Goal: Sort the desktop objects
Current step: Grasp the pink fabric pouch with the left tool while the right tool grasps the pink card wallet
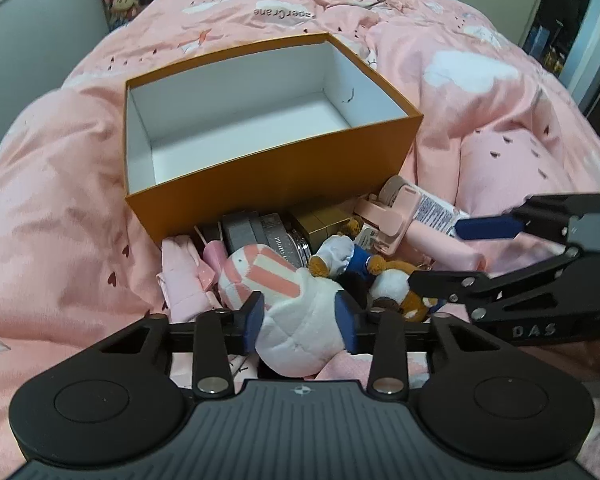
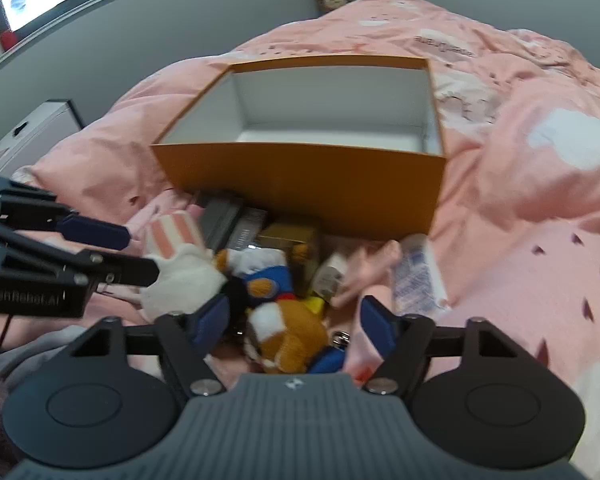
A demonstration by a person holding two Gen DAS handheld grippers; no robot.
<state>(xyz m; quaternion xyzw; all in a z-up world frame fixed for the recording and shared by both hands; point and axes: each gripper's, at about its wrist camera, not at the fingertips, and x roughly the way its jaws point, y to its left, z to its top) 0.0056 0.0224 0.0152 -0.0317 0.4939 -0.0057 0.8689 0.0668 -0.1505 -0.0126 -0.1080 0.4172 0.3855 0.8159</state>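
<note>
My left gripper (image 1: 302, 320) has its jaws clenched on the white body of a plush rabbit (image 1: 284, 292), both blue pads pressing into the stuffing. The rabbit's long axis runs from my jaws up and left toward the orange box (image 1: 276, 168), its pink-and-white striped ears leading; its lower end is cut off behind the gripper body. From the right wrist camera the same rabbit (image 2: 180, 268) lies left of the pile, ears toward the box.

My right gripper (image 2: 296, 326) straddles a brown plush bear (image 2: 288, 340) in blue clothes. The pads stand clear of it on both sides, so those jaws are released. The bear lies lengthwise along the gripper's line; which end is its head is hard to tell, since it is blurred and partly hidden by the gripper body.

The box sits open-topped on the pink duvet (image 1: 60, 200), its long side slanting across the left view, white interior bare. Heaped against its near wall are a gold box (image 1: 320, 224), a grey box (image 1: 240, 232), a pink handheld fan (image 1: 384, 216) and a white tube (image 2: 416, 276) with unreadable print. Several smaller items underneath are too overlapped to name.
</note>
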